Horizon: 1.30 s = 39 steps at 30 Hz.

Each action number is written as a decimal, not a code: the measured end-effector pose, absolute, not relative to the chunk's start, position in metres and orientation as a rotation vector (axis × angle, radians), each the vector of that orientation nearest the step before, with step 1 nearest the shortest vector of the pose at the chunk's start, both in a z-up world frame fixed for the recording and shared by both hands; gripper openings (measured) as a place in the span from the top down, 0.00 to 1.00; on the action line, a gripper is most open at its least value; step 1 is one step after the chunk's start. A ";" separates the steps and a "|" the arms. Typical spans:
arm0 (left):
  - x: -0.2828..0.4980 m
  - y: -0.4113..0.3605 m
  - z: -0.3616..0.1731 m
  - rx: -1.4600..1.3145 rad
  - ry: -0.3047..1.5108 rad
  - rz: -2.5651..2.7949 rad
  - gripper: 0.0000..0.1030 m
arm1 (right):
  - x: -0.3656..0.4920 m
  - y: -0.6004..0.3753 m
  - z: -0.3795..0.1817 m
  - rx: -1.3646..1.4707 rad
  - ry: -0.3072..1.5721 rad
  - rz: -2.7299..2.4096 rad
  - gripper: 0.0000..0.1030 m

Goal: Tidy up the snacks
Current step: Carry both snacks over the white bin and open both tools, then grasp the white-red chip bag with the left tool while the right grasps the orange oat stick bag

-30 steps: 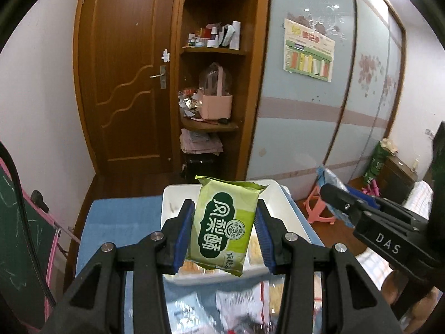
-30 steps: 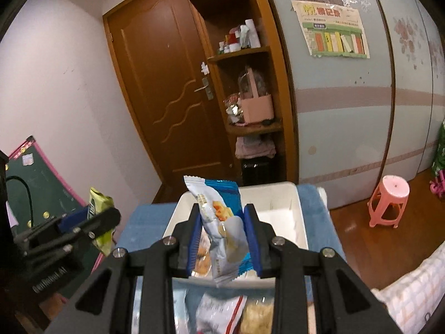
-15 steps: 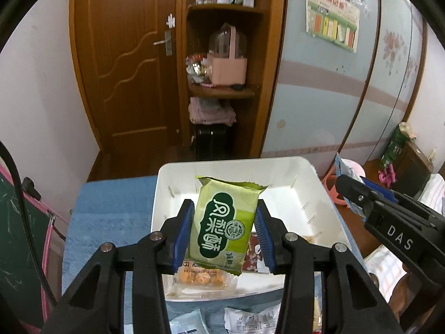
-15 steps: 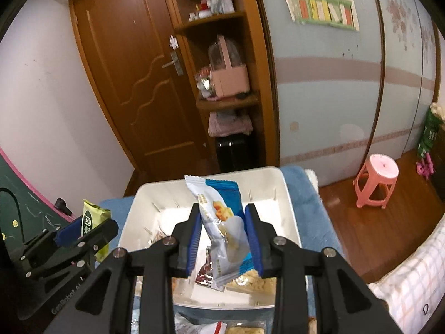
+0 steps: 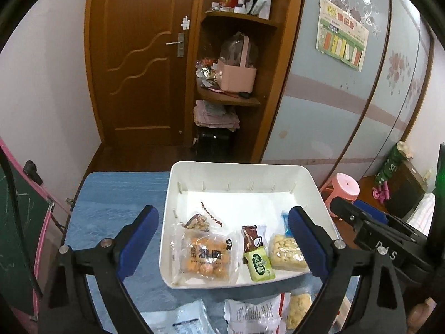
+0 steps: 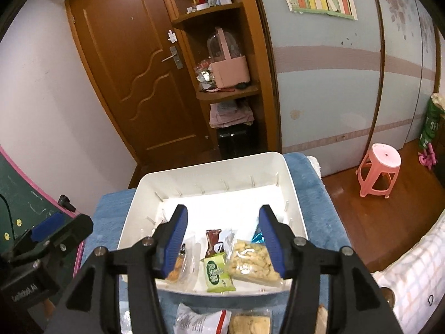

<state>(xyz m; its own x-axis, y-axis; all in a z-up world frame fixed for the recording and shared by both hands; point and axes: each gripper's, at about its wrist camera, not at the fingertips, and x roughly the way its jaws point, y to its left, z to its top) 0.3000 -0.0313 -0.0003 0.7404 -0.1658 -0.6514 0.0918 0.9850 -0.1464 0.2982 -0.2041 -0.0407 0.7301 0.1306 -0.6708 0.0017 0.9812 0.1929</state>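
Bench [image 5: 116, 194] w/ blue cover carries the white bin [image 5: 239, 167], well short of full; its far half is bare. Inside, along the near wall: orange-ball pkt [image 5: 205, 256], brown pkt [image 5: 251, 239], green pastry pkt [image 5: 259, 263], pale puff pkt [image 5: 287, 252], blue pkt [image 6: 257, 236] mostly hidden behind a finger. Loose snacks lie on the bench below the bin's near rim: white/red pkt [image 6: 200, 320], tan cracker pkt [image 6: 250, 324]. Left claw [image 5: 222, 242] and right claw [image 6: 224, 246] both spread wide, holding nothing, both hovering over the bin's near part. Next pick is prob. the loose pkts: toward the operator, below both claws. The cracker pkt's long axis runs roughly side to side, and the right claw looks nearer.
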 end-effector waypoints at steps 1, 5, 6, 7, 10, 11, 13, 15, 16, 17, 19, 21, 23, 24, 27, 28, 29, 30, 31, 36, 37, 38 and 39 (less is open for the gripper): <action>0.295 -0.029 0.002 -0.109 0.720 -0.138 0.09 | 0.293 -0.201 -0.037 0.173 0.747 0.072 0.48; 0.268 -0.023 0.017 -0.091 0.692 -0.126 0.09 | 0.269 -0.194 -0.023 0.139 0.727 0.097 0.48; 0.263 -0.021 0.021 -0.085 0.688 -0.125 0.09 | 0.260 -0.192 -0.018 0.128 0.720 0.103 0.48; 0.254 -0.020 0.026 -0.074 0.679 -0.120 0.09 | 0.253 -0.190 -0.014 0.121 0.713 0.109 0.48; 0.230 -0.014 0.039 -0.061 0.649 -0.117 0.09 | 0.228 -0.187 -0.003 0.100 0.688 0.120 0.48; 0.222 -0.012 0.042 -0.063 0.643 -0.119 0.09 | 0.222 -0.187 0.000 0.094 0.683 0.125 0.48; 0.205 -0.008 0.047 -0.075 0.632 -0.124 0.09 | 0.205 -0.185 0.006 0.080 0.671 0.134 0.48; 0.187 -0.002 0.050 -0.090 0.623 -0.130 0.08 | 0.190 -0.186 0.009 0.069 0.664 0.138 0.48; 0.179 0.000 0.051 -0.094 0.620 -0.135 0.08 | 0.182 -0.186 0.010 0.065 0.662 0.139 0.47; 0.171 0.001 0.052 -0.093 0.618 -0.139 0.08 | 0.177 -0.186 0.011 0.063 0.661 0.139 0.47; 0.157 0.003 0.051 -0.093 0.615 -0.142 0.07 | 0.163 -0.188 0.011 0.061 0.663 0.140 0.47; 0.143 0.005 0.049 -0.083 0.618 -0.146 0.07 | 0.149 -0.192 0.010 0.064 0.660 0.134 0.47; 0.133 0.005 0.048 -0.070 0.620 -0.148 0.07 | 0.138 -0.195 0.007 0.061 0.665 0.128 0.47; 0.128 0.005 0.046 -0.065 0.620 -0.150 0.07 | 0.134 -0.197 0.005 0.063 0.667 0.127 0.47; 0.117 0.003 0.040 -0.048 0.627 -0.168 0.07 | 0.118 -0.204 -0.003 0.070 0.685 0.126 0.47; 0.114 0.002 0.037 -0.043 0.632 -0.176 0.07 | 0.114 -0.205 -0.007 0.071 0.691 0.124 0.47; 0.112 0.000 0.032 -0.036 0.640 -0.187 0.07 | 0.111 -0.206 -0.009 0.071 0.695 0.122 0.47; 0.111 -0.002 0.029 -0.029 0.646 -0.195 0.07 | 0.106 -0.208 -0.014 0.071 0.704 0.118 0.47; 0.110 -0.006 0.022 -0.017 0.659 -0.205 0.07 | 0.101 -0.211 -0.021 0.071 0.715 0.109 0.47; 0.111 -0.022 -0.006 0.023 0.709 -0.258 0.07 | 0.084 -0.223 -0.058 0.090 0.776 0.086 0.47; 0.112 -0.025 -0.013 0.031 0.717 -0.275 0.07 | 0.081 -0.226 -0.067 0.098 0.794 0.088 0.47; 0.112 -0.028 -0.019 0.036 0.723 -0.288 0.07 | 0.079 -0.228 -0.076 0.101 0.815 0.086 0.47; 0.113 -0.031 -0.025 0.037 0.729 -0.303 0.07 | 0.077 -0.230 -0.088 0.099 0.841 0.081 0.47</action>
<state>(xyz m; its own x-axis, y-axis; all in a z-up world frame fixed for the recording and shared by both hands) 0.1128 -0.0311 -0.0245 0.7041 -0.2596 -0.6610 0.2855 0.9557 -0.0712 0.0770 -0.2301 -0.0877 0.6640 0.1108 -0.7395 -0.0327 0.9923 0.1193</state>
